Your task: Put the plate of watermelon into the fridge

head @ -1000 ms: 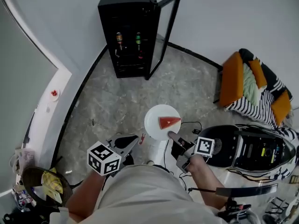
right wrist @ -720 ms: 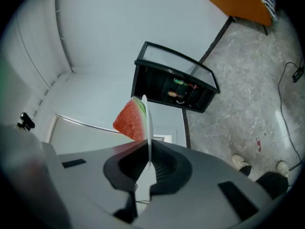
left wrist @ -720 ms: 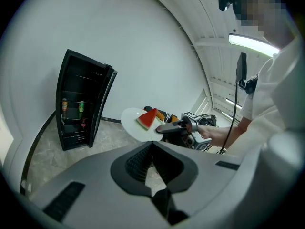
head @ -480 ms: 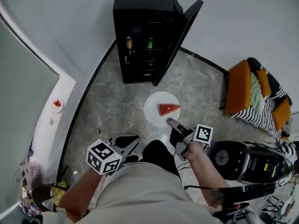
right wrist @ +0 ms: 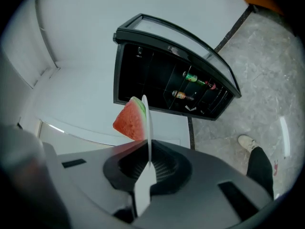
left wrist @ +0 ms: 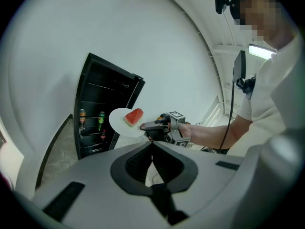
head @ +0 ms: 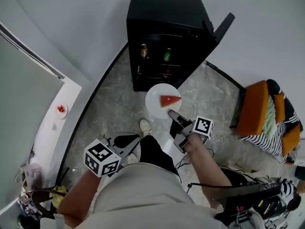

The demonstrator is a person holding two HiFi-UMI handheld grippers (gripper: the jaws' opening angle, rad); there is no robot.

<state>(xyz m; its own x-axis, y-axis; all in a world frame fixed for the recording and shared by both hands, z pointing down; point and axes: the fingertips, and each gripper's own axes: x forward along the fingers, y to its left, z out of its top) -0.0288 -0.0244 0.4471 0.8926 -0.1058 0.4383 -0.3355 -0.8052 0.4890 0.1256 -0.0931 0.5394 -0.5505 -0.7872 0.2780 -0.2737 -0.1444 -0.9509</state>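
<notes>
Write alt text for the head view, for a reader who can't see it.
The right gripper holds a white plate with a watermelon wedge by its rim, out toward a black fridge whose door stands open, bottles on its shelves. The left gripper is lower left, holding nothing.

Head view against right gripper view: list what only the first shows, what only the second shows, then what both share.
Only the head view shows the left tongs, the orange chair and a small dish on the white ledge. Only the right gripper view shows the plate edge-on, its rim pinched in the right tongs, jaws closed on it. Both show the black fridge with its door open and bottles inside, the watermelon slice on the plate, and a white shoe on the stone floor.
</notes>
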